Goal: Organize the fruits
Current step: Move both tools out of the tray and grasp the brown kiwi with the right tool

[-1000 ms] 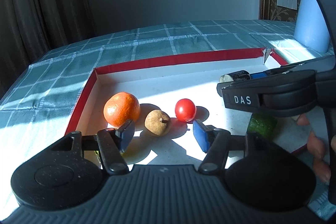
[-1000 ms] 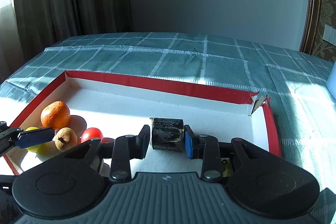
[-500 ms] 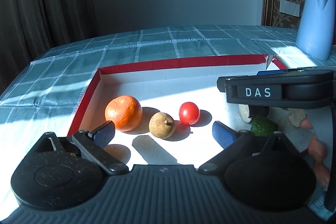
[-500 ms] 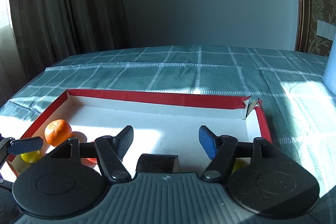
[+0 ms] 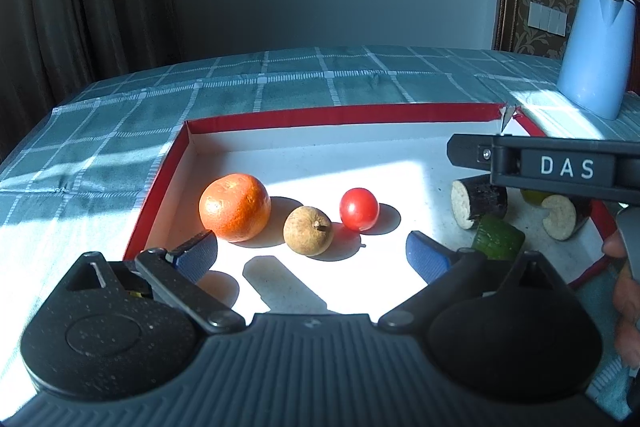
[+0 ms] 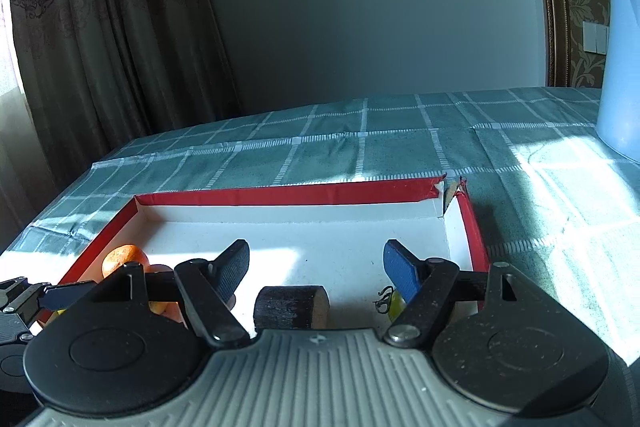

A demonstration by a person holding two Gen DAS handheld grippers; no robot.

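A red-rimmed white tray (image 5: 280, 115) holds an orange (image 5: 235, 207), a brown round fruit (image 5: 308, 229) and a red tomato (image 5: 359, 208) in a row at its left. At its right lie a dark cut piece (image 5: 478, 201), a second cut piece (image 5: 562, 213) and a green piece (image 5: 498, 237). My left gripper (image 5: 312, 257) is open and empty just short of the brown fruit. My right gripper (image 6: 316, 261) is open and empty above the dark cut piece (image 6: 290, 307); it also shows in the left wrist view (image 5: 560, 167). The orange (image 6: 124, 257) peeks out at the left.
A light blue kettle (image 5: 598, 51) stands on the teal checked tablecloth (image 5: 280, 79) beyond the tray's far right corner. A small yellow-green fruit (image 6: 394, 301) lies by the right fingertip. Curtains and a wall stand behind the table.
Both grippers opened and pulled back and up. The right gripper let go of the dark cut piece, which now lies in the tray. The left gripper let go of a yellow fruit.
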